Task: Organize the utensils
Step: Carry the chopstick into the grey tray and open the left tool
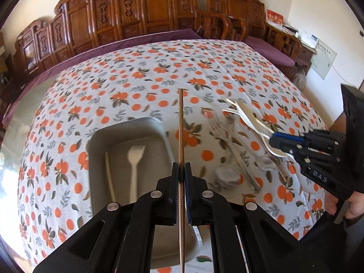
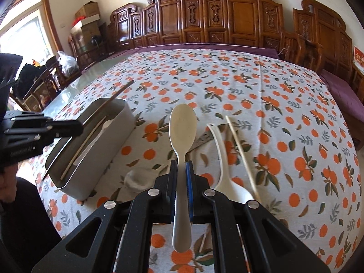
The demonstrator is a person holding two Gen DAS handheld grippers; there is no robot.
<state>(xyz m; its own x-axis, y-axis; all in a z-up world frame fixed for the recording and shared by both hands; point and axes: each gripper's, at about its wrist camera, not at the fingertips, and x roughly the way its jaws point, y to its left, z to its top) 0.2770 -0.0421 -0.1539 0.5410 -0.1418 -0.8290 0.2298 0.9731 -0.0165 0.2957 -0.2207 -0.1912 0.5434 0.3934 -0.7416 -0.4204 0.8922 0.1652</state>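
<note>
From the left wrist, my left tool [image 1: 181, 191] is clamped on a brown chopstick [image 1: 181, 122], held above the grey tray [image 1: 95, 141] where a white fork [image 1: 135, 159] already lies, ready to drop in. From the right wrist, my right tool [image 2: 181, 188] pinches a cream spoon [image 2: 182, 127] by its handle over the worktop [image 2: 295, 113], near the tray, apparently next in line.

Left gripper [image 1: 181, 170] clamps a brown chopstick [image 1: 180, 122] over the grey tray [image 1: 95, 141], white fork [image 1: 134, 159] inside; right gripper [image 1: 273, 142] holds a cream spoon [image 1: 246, 113] aloft.
</note>
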